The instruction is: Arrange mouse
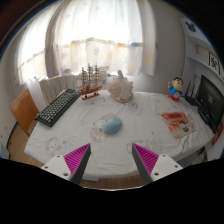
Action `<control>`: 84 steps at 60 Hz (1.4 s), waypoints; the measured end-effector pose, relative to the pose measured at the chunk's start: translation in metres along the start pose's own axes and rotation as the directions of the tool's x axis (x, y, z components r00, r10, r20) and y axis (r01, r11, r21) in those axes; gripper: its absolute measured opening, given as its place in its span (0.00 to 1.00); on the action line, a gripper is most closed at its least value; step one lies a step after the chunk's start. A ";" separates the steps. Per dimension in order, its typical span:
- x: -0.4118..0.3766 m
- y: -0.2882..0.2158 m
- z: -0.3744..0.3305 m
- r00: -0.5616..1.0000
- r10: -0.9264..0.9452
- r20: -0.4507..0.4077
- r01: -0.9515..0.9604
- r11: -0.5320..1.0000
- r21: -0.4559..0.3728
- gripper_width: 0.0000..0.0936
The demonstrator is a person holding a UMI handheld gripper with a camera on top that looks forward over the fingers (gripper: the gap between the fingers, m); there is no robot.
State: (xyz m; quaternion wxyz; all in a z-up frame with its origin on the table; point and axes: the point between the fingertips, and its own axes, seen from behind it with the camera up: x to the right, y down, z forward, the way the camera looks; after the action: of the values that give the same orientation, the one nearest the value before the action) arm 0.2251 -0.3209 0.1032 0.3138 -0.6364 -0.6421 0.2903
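Jaws of the gripper (pixel 112 160) stand wide apart, holding nothing. Beyond them, a pale blue mouse (pixel 109 124), seemingly on a mat, rests on the white surface (pixel 140 135), with a keyboard (pixel 57 107) well apart.

I am seeing the dark flat monitor (pixel 211 98) getting cut off at the right, only part of its screen showing. The small blue and yellow figurine (pixel 176 89) beside it is looking too small to identify. The pale bluish object (pixel 110 124) mid-desk is staying indistinct in shape.
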 end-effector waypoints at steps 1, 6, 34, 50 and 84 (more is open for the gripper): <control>-0.003 0.001 0.003 1.000 -0.002 -0.002 0.002 1.000 0.003 0.91; -0.013 -0.003 0.021 1.000 0.000 0.001 0.000 1.000 0.021 0.91; -0.010 -0.015 0.152 1.000 0.007 -0.004 -0.007 0.997 0.076 0.91; -0.012 -0.029 0.206 1.000 0.014 0.026 -0.015 0.999 0.046 0.92; -0.022 -0.050 0.236 0.995 -0.023 0.096 0.017 0.998 0.056 0.59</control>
State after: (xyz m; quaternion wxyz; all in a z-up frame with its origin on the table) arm 0.0104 -0.3373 -0.0085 0.3027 -0.6064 -0.6546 0.3350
